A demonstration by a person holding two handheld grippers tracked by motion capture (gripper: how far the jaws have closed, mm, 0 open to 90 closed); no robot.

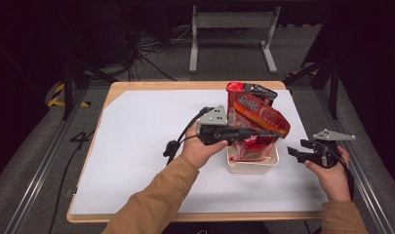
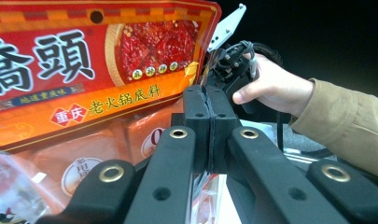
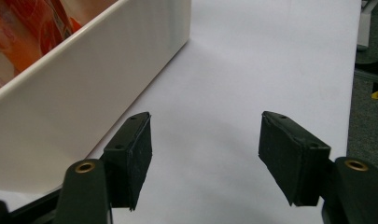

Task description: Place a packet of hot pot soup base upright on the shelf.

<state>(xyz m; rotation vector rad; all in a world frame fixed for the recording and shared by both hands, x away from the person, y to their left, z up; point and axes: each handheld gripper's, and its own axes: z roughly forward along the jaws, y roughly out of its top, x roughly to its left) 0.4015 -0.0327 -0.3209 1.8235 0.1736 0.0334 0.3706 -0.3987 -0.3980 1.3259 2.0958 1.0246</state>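
Note:
A white bin (image 1: 251,168) stands right of centre on the white table sheet, with several red and orange sauce packets upright in it. The tallest is a large red packet (image 1: 256,112) with Chinese lettering (image 2: 84,60). My left gripper (image 1: 275,134) reaches across the packets from the left. Its jaws are pressed together (image 2: 209,109) at that packet's lower right edge, with thin film caught in the seam. My right gripper (image 1: 293,153) hovers just right of the bin, open and holding nothing (image 3: 205,158). The bin wall (image 3: 84,93) is to its left.
The wooden table edge (image 1: 195,215) frames the white sheet (image 1: 146,146), which lies bare to the left and front. A metal stand (image 1: 231,36) and cables sit on the floor beyond. Dark rails run along both table sides.

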